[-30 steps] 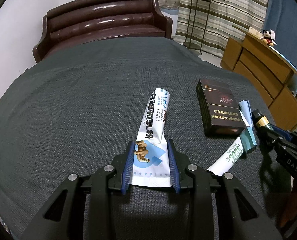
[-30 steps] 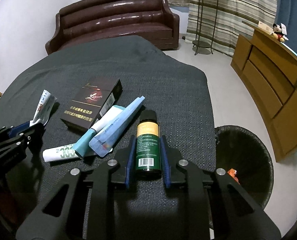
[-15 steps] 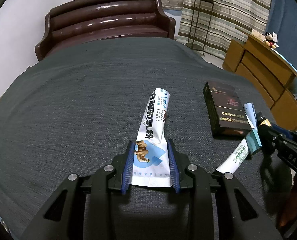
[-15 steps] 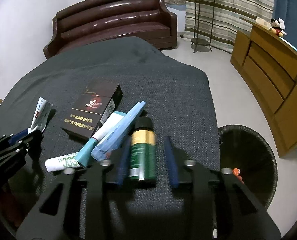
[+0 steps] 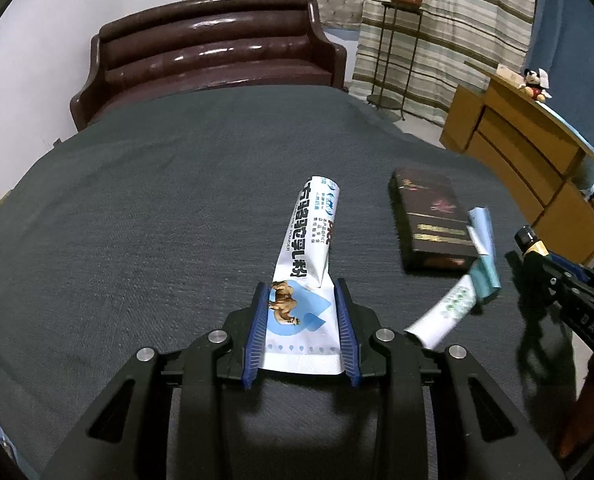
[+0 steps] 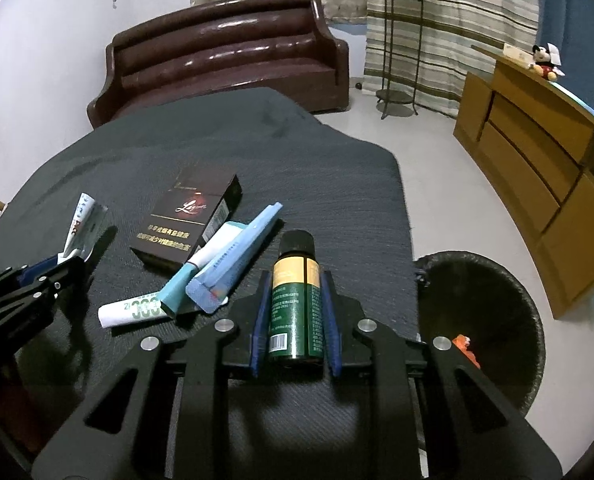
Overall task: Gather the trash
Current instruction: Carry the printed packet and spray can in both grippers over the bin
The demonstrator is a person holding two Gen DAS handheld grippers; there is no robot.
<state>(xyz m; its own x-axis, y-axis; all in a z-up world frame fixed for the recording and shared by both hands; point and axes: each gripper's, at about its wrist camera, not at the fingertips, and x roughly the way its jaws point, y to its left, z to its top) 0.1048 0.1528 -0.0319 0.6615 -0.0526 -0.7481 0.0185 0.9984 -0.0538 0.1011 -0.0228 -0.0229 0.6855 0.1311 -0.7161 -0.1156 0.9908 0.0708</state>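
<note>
Green glass-look bottle [image 6: 295,304] sits clamped in the right gripper [image 6: 295,316]; left gripper [image 5: 301,322] pinches the white sachet [image 5: 307,276] above the cloth [image 5: 137,220]. Limp sachet could slip before reaching the bin [image 6: 509,320].

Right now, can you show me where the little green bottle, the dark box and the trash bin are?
green bottle [image 6: 295,304], right wrist view, on its green label.
dark box [image 6: 185,220], right wrist view, on its top face.
trash bin [image 6: 533,320], right wrist view, on its black rim.
</note>
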